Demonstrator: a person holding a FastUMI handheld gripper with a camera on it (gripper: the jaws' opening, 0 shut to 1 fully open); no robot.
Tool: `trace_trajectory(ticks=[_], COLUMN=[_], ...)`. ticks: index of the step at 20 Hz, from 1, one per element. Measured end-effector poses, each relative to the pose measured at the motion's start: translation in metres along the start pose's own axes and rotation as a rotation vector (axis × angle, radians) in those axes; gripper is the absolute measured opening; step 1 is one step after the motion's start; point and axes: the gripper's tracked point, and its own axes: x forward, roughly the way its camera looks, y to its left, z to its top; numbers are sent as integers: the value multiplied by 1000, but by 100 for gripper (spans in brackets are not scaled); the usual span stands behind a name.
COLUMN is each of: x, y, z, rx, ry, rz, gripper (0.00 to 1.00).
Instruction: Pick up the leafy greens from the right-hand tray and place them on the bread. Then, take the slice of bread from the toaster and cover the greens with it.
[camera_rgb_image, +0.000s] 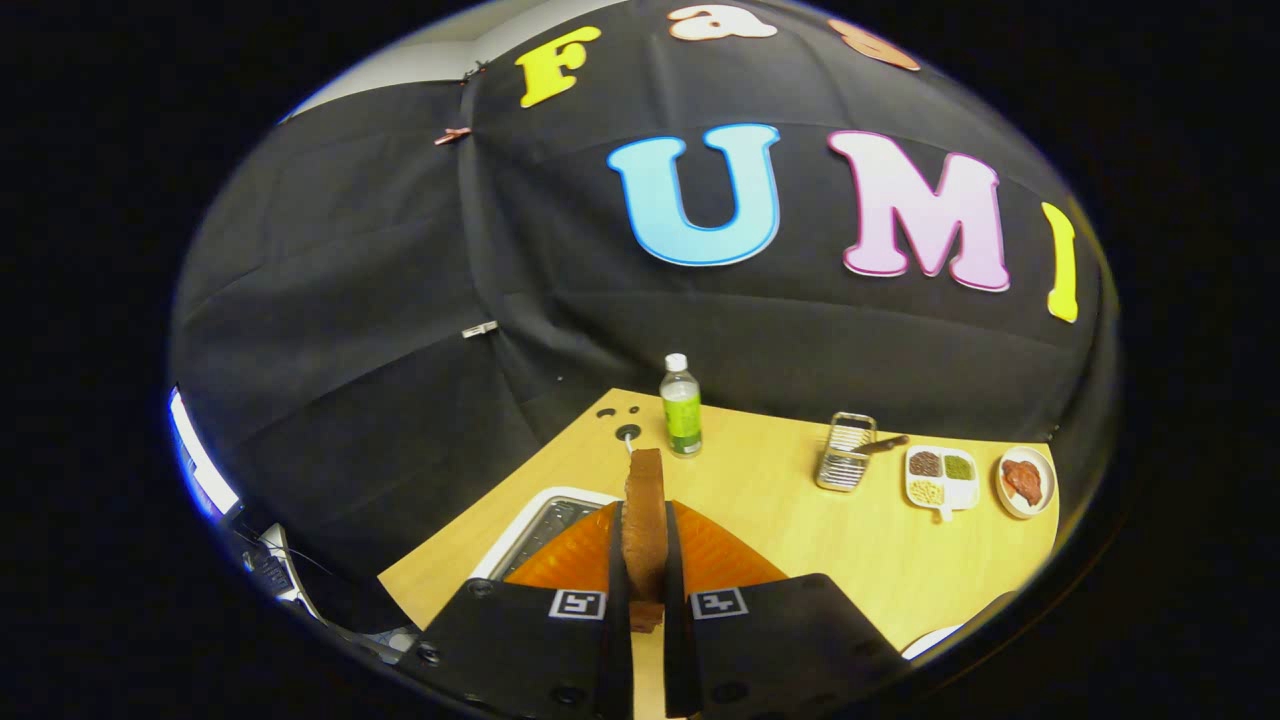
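Note:
My gripper (645, 560) is shut on a brown slice of bread (645, 510), which stands on edge between the two fingers and sticks out past their tips. The slice hangs above the wooden table (860, 560). Just left of the fingers lies a white-rimmed tray with a metal grid (545, 525); whether anything lies in it I cannot tell. The leafy greens and the toaster are hidden from me.
A green-labelled bottle (681, 406) stands beyond the bread near the table's far edge. To the right are a small wire rack (845, 452), a white divided dish of seeds (941, 479) and a plate with a reddish piece of meat (1025, 482). A cable hole (627, 432) sits left of the bottle.

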Motion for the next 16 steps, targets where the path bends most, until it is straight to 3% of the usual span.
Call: trace_trajectory(ticks=[7, 16], x=[-16, -15], y=[-65, -91], z=[-61, -144], rx=[118, 298], ry=[102, 231], rz=[-82, -91], gripper=[16, 16])
